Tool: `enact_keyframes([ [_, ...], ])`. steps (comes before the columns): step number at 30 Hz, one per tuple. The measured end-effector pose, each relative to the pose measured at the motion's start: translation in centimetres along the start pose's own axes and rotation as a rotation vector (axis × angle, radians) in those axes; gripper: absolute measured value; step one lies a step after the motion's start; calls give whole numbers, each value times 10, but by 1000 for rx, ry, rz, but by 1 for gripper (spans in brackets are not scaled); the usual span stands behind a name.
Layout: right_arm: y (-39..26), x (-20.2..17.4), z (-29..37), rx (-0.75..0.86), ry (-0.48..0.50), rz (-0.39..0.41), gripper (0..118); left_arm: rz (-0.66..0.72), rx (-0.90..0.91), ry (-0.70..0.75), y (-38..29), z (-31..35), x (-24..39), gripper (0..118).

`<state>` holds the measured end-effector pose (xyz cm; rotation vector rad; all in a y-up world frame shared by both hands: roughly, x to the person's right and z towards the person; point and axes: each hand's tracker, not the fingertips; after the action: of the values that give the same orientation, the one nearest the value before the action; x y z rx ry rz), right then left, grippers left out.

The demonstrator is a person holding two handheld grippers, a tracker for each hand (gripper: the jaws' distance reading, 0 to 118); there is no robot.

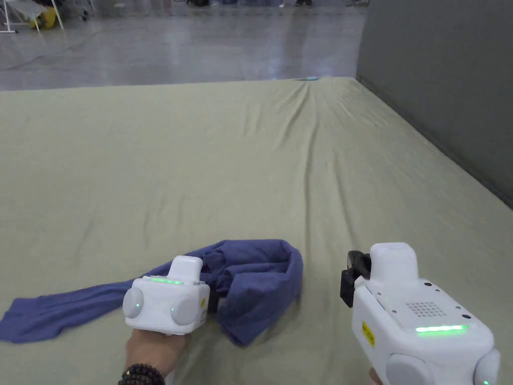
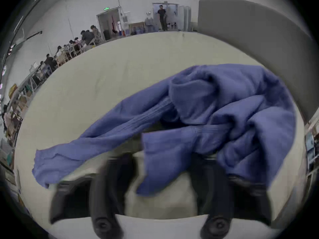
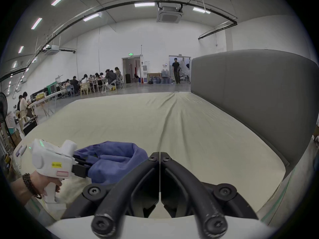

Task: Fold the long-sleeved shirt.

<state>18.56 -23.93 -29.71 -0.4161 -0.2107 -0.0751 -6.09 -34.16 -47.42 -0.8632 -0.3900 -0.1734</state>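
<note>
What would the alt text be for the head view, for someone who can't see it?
A crumpled blue long-sleeved shirt lies bunched on a pale green sheet, one sleeve trailing left. The white left gripper, held in a hand, is pushed against the heap, while the right gripper hovers apart to its right. A grey padded panel borders the sheet's right side.

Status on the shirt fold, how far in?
Done: nothing folded. The blue shirt lies bunched on the green sheet, one sleeve trailing left. In hand: the left gripper is at the heap with jaws apart and cloth draped between them, not pinched. The right gripper is shut on nothing, beside the shirt. Left: spread it flat, then every fold.
</note>
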Motion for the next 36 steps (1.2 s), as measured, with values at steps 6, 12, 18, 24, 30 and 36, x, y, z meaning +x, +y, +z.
enact_keyframes([
  [6, 22, 6, -66, -125, 68, -45, 68, -22, 75, -2, -2, 36, 0, 1],
  [12, 9, -5, -165, -396, 123, 41, 107, 45, 116, -13, -3, 54, -15, 1],
  [18, -20, -28, -212, -557, 269, 23, 61, 44, 120, -10, -1, 62, -23, 1],
  [24, 8, -25, -162, -349, 302, -42, 18, 111, 286, 25, 12, 99, -45, 1],
  [30, 79, -33, -125, -175, 320, 39, 18, 167, 521, 128, 64, 175, -92, 1],
  [36, 166, -51, -119, -75, 345, 61, 18, 150, 666, 165, 140, 235, -134, 1],
])
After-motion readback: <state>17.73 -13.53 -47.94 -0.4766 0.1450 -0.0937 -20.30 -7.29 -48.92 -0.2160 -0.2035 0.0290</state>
